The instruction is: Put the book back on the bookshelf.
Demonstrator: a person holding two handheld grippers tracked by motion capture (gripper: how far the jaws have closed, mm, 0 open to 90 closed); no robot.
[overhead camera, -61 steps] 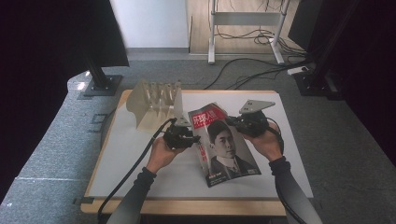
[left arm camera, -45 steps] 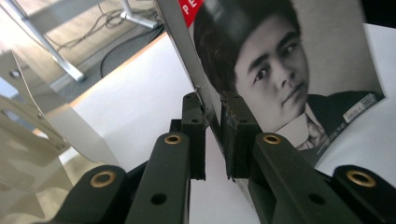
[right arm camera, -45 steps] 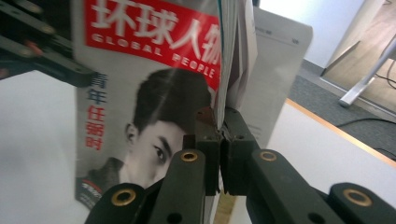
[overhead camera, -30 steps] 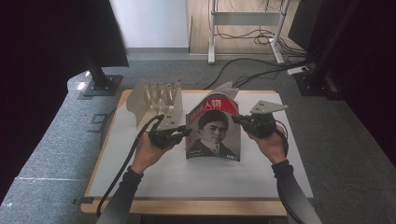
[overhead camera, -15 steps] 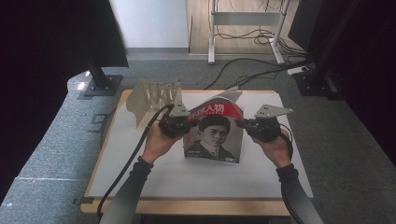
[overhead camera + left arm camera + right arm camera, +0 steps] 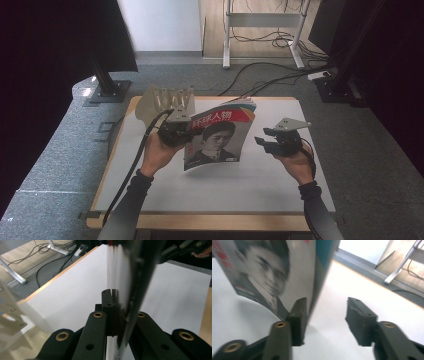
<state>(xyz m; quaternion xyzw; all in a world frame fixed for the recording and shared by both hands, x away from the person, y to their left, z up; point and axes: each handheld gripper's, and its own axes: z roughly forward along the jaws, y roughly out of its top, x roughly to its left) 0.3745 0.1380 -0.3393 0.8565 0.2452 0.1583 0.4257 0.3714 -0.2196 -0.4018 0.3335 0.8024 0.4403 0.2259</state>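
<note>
Both forearms reach in over the table. The left gripper (image 6: 176, 131) is clamped tight, held raised; the right gripper (image 6: 270, 142) hovers apart, jaws spread.

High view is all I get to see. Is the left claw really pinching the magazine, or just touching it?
Observer: Really pinching. In the left gripper view, the left gripper has both jaws shut on the magazine edge.
Operator: And the other claw?
Observer: The right gripper is open, with only white table in the gap between its jaws.
Operator: Is it touching the magazine?
Observer: One jaw sits right beside the cover, but I cannot tell if it touches.
</note>
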